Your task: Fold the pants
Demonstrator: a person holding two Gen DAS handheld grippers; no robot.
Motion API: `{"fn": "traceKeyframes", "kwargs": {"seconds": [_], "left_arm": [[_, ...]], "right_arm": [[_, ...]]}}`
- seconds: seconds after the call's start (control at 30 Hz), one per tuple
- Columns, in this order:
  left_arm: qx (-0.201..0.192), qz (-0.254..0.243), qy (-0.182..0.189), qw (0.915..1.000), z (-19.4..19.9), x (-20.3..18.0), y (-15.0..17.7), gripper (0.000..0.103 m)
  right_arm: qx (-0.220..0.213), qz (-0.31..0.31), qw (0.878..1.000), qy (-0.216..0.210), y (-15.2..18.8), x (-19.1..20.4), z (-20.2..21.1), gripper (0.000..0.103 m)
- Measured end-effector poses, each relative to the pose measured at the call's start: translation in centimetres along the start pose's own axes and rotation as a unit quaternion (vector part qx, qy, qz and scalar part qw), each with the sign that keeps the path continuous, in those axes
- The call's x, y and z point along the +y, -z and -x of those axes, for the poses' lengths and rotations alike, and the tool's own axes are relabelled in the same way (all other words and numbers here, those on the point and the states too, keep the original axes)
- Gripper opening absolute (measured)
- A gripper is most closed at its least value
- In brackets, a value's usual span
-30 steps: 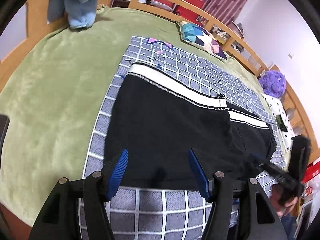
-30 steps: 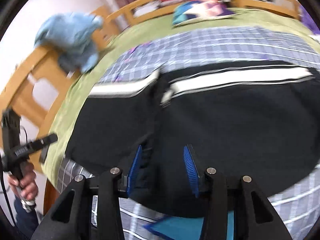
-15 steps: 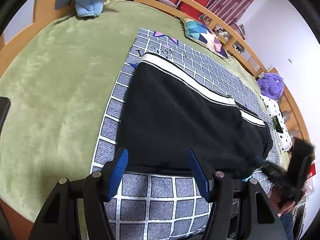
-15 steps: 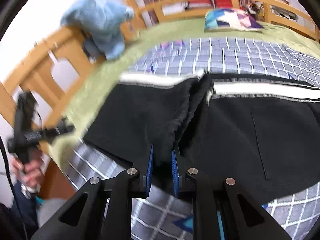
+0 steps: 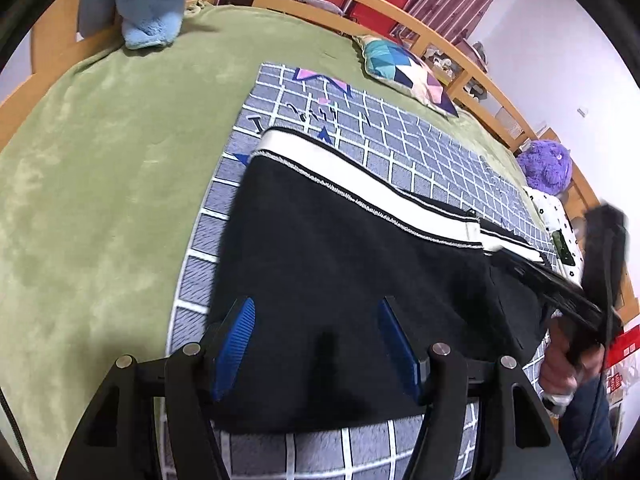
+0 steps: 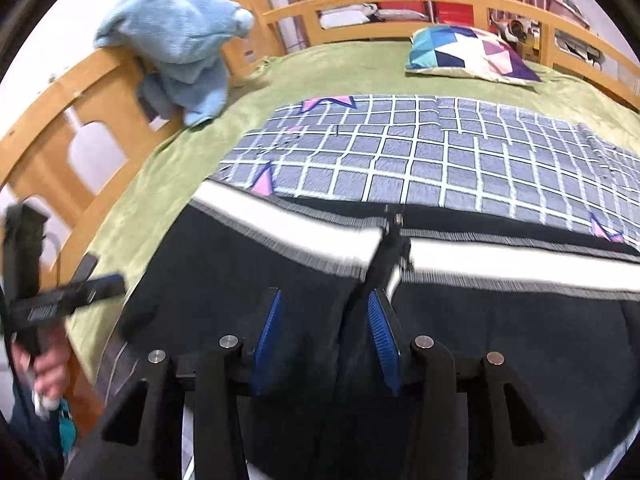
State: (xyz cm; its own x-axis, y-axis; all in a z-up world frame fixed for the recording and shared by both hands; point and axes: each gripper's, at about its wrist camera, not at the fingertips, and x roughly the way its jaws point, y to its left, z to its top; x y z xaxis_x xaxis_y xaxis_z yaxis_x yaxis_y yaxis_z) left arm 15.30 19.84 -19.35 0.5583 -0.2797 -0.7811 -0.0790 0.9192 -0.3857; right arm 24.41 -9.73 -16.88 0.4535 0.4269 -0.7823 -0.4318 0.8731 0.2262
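Black pants (image 5: pixel 340 264) lie flat on the grid-patterned sheet (image 5: pixel 400 136). Half a second ago the right gripper (image 6: pixel 326 332) pinched a fabric fold; its jaws have just been opening and now stand apart, empty. Left gripper (image 5: pixel 316 336) hovers open, holding nothing.

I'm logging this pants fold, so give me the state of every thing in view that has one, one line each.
pants: spread flat on the checked mat, not visibly folded.
checked mat: laid flat on the green blanket.
left gripper: open over the pants, holding nothing.
right gripper: jaws just opened, pants fabric between the fingers, not pinched.
blue towel: crumpled, draped over the bed rail.
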Motion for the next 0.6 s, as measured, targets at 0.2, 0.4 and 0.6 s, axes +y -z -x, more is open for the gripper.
{"fn": "traceKeyframes", "kwargs": {"seconds": [0.2, 0.4, 0.6], "left_arm": [[0.013, -0.012, 0.002, 0.9998, -1.5, -0.1, 0.5, 0.062], [0.006, -0.023, 0.009, 0.9997, -1.2, -1.1, 0.5, 0.062], [0.003, -0.075, -0.063, 0.9952, -3.3, -2.1, 3.8, 0.062]], "right_arm": [[-0.006, 0.009, 0.999, 0.052, -1.1, -3.1, -3.5, 0.005], [0.023, -0.005, 0.999, 0.044, 0.2, -3.9, -3.6, 0.009], [0.014, -0.003, 1.0, 0.008, 4.9, -1.0, 1.0, 0.024]]}}
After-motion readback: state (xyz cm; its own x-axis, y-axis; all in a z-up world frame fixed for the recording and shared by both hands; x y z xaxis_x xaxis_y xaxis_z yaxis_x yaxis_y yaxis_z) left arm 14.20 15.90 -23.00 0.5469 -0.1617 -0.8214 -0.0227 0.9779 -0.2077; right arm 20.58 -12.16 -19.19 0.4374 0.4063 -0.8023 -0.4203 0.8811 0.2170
